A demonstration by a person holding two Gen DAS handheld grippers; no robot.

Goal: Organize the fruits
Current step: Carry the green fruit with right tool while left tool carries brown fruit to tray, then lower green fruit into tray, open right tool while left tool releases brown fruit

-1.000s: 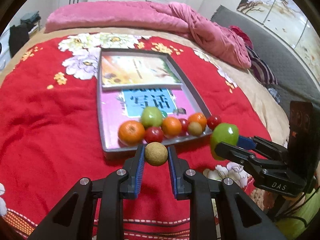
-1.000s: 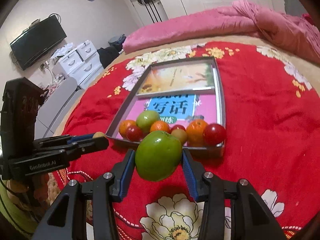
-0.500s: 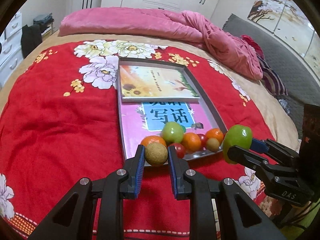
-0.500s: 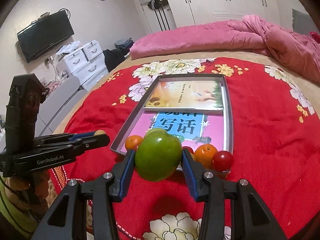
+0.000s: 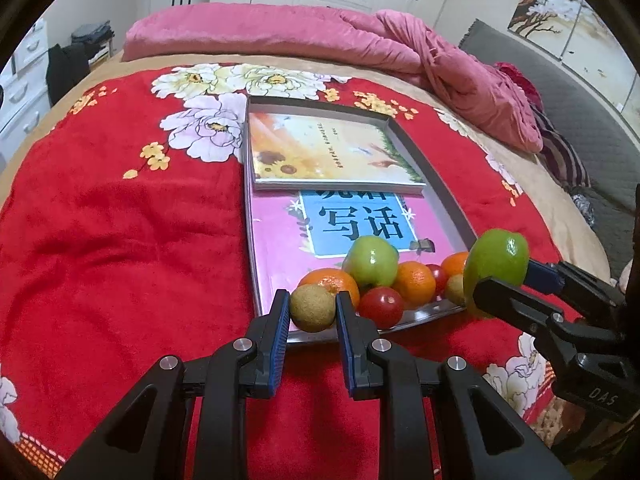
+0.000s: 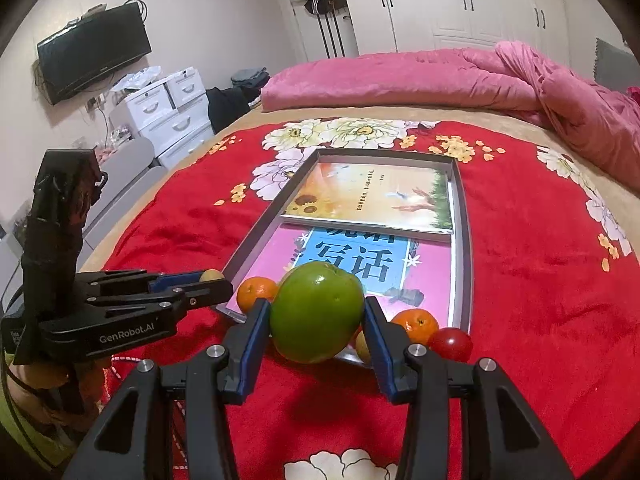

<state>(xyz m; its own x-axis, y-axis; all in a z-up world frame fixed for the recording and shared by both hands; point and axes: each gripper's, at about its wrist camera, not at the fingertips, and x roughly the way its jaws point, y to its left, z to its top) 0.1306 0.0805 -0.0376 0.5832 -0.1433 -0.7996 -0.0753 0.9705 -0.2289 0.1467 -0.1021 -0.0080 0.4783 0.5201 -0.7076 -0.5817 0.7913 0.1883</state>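
Note:
My left gripper (image 5: 312, 314) is shut on a small brown kiwi-like fruit (image 5: 312, 307), held just over the near rim of a grey metal tray (image 5: 436, 184). My right gripper (image 6: 317, 320) is shut on a big green apple (image 6: 316, 316) above the tray's near edge; from the left wrist the same apple (image 5: 496, 266) shows at the right. Heaped at the tray's near end are a second green apple (image 5: 372, 260), oranges (image 5: 414, 282) and red tomatoes (image 5: 382, 306). The left gripper (image 6: 212, 286) appears at the left in the right wrist view.
The tray lies on a red flowered blanket (image 5: 120, 240) on a bed and holds two books: a pink one (image 5: 352, 220) and a sunflower one (image 5: 324, 152). A pink quilt (image 5: 320, 36) is bunched at the far side. White drawers (image 6: 168, 108) and a wall television (image 6: 94, 50) stand at the left.
Both grippers have swung with their fruit. In the left wrist view the tray slid rightward. In the right wrist view it sank lower, so the apple hides more of the heap.

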